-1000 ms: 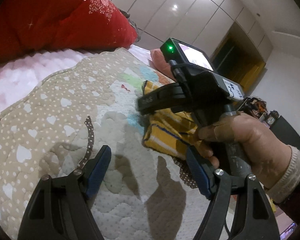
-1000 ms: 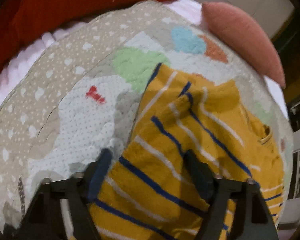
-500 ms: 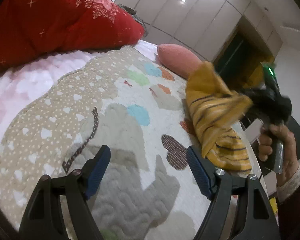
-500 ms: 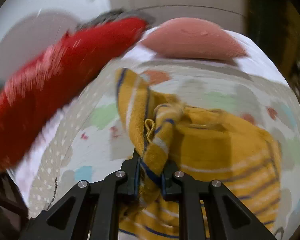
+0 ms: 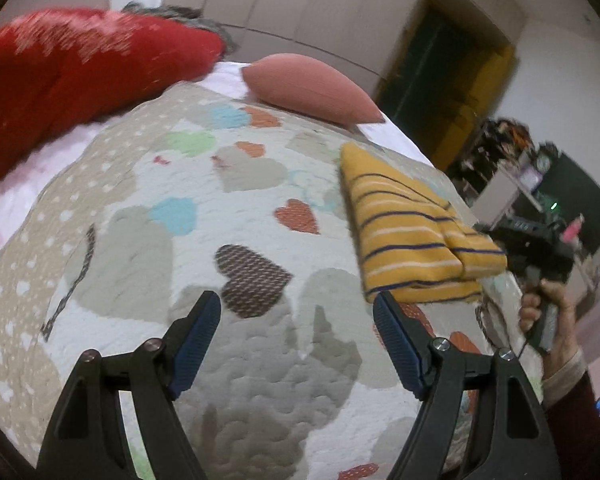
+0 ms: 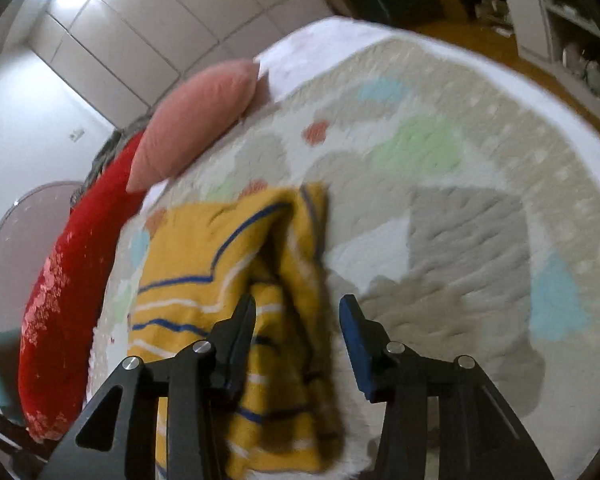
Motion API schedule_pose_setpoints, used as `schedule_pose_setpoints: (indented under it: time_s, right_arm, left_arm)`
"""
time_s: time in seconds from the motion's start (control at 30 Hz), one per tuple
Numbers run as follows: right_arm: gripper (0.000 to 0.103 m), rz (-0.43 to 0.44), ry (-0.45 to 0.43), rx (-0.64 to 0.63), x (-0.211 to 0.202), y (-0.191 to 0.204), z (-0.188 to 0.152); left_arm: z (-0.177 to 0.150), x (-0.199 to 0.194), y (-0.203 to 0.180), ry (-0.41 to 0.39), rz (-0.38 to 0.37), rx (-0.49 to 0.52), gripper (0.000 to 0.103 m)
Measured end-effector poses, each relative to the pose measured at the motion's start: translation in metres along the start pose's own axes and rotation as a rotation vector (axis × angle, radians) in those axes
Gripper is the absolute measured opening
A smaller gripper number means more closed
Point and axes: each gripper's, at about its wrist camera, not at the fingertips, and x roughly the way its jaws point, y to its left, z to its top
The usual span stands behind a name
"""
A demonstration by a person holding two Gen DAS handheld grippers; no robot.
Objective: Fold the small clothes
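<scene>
A small yellow garment with blue and white stripes (image 5: 412, 240) lies folded on the heart-patterned quilt (image 5: 204, 248), near the bed's right edge. My left gripper (image 5: 296, 340) is open and empty, low over the quilt, to the left of the garment. My right gripper (image 6: 298, 334) is open, its jaws apart just above the near edge of the same garment (image 6: 228, 280), with its left finger (image 6: 240, 332) over the cloth. In the left wrist view the right gripper's body (image 5: 532, 244) sits just right of the garment, held by a hand.
A red blanket (image 5: 76, 68) is piled at the far left and a pink pillow (image 5: 308, 88) lies at the head of the bed. White wardrobe doors (image 5: 300, 4) stand behind. Cluttered shelves (image 5: 512, 160) stand past the bed's right edge.
My right gripper was shut on the garment and held it up half a second ago; now it has opened and the garment lies folded on the quilt. The left gripper stayed open.
</scene>
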Motion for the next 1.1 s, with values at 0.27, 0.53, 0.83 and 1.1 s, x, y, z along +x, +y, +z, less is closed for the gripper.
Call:
schedule_pose_setpoints:
  time_s: [0.27,0.53,0.83,1.1]
  right_arm:
    - [0.037,0.189,0.001,-0.203,-0.019,0.052,-0.022]
    - [0.038,0.046,0.108,-0.159,0.022,0.023,-0.039]
    - [0.084,0.098,0.094,-0.075,0.039,0.001,0.001]
    - [0.068,0.325,0.174,0.079,0.093,0.006,0.005]
  left_arm:
    - [0.019,0.034,-0.046,0.056,-0.045,0.027,0.078]
    - [0.060,0.071,-0.062,0.086,-0.049,0.096,0.090]
    - [0.086,0.181,-0.062,0.284,-0.231,0.110,0.094]
    - [0.075,0.212,-0.079,0.407,-0.376,0.060,0.064]
